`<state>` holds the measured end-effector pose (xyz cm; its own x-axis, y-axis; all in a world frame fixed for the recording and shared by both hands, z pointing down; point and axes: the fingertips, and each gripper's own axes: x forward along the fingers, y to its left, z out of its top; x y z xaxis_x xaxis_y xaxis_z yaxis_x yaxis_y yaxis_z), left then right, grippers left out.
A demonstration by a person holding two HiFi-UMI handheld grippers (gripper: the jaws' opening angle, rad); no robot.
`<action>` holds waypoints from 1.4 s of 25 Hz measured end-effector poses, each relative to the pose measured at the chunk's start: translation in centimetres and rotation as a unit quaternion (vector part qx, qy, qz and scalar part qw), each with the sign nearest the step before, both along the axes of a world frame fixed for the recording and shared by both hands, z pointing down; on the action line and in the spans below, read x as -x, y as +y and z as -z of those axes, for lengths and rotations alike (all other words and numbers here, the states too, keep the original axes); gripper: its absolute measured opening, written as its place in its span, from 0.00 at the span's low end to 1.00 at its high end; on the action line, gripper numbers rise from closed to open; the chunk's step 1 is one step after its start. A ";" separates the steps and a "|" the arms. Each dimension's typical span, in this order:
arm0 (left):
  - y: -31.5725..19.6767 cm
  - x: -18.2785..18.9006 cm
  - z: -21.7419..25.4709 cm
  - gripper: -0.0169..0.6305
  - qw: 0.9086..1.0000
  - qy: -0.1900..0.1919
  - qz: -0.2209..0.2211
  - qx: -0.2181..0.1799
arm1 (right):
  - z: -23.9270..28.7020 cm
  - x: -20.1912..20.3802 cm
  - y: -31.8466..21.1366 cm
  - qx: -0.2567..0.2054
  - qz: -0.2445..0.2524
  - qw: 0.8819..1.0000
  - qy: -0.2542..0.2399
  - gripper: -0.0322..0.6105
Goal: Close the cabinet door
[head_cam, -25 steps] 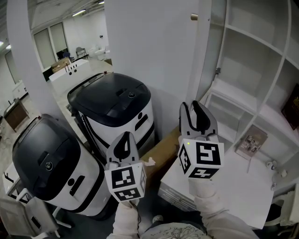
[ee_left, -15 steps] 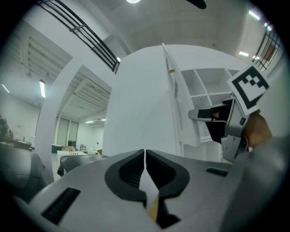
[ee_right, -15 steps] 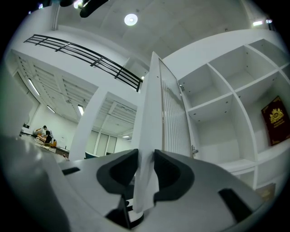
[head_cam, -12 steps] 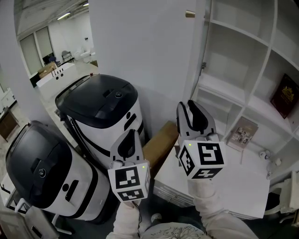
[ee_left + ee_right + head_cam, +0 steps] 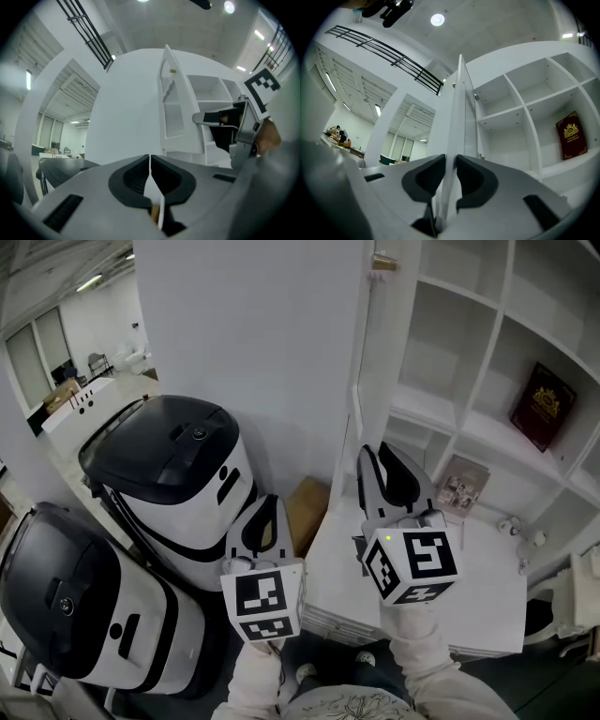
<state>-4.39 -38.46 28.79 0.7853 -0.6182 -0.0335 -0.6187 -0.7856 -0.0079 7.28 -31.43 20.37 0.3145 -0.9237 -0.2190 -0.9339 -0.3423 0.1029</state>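
A tall white cabinet door [image 5: 380, 343] stood wide open – swung out from an open-fronted white shelf unit [image 5: 487, 362] and seen almost edge-on from the head view. A small brass-coloured knob [image 5: 382, 261] sat high on its outer face, and the left gripper view showed that face [image 5: 172, 108] with recessed rectangular panels. A hinge showed where the door met the shelving.

The right gripper [image 5: 382, 454] was at the door's free edge, low down. In the right gripper view the thin white edge [image 5: 458, 103] ran straight between the jaws, which were clamped onto it from both sides.

The left gripper [image 5: 265, 507] was held lower and to the left, apart from the door – its jaws pressed together with nothing between them.

A dark red book [image 5: 542, 404] leaned in one shelf compartment. Two black-topped white machines [image 5: 169, 474] stood to the left, before a plain white wall [image 5: 244, 334], with a cardboard box [image 5: 305, 507] beside the nearer one
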 end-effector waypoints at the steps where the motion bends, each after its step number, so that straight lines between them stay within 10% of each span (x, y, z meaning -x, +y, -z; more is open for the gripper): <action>1: 0.4 -0.6 -0.1 0.05 1.000 -0.001 -0.006 0.001 | 0.0 -0.4 0.4 0.000 0.000 1.000 -0.001 0.17; 35: 8.4 -21.1 -0.7 0.05 0.996 -0.026 -0.087 -0.012 | -0.6 -17.9 8.0 -0.020 0.054 0.998 -0.019 0.16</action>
<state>16.69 -30.06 29.44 0.8819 -0.4714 -0.0029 -0.4708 -0.8805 -0.0558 25.18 -23.46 21.00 0.2214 -0.9437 -0.2458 -0.9688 -0.2416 0.0548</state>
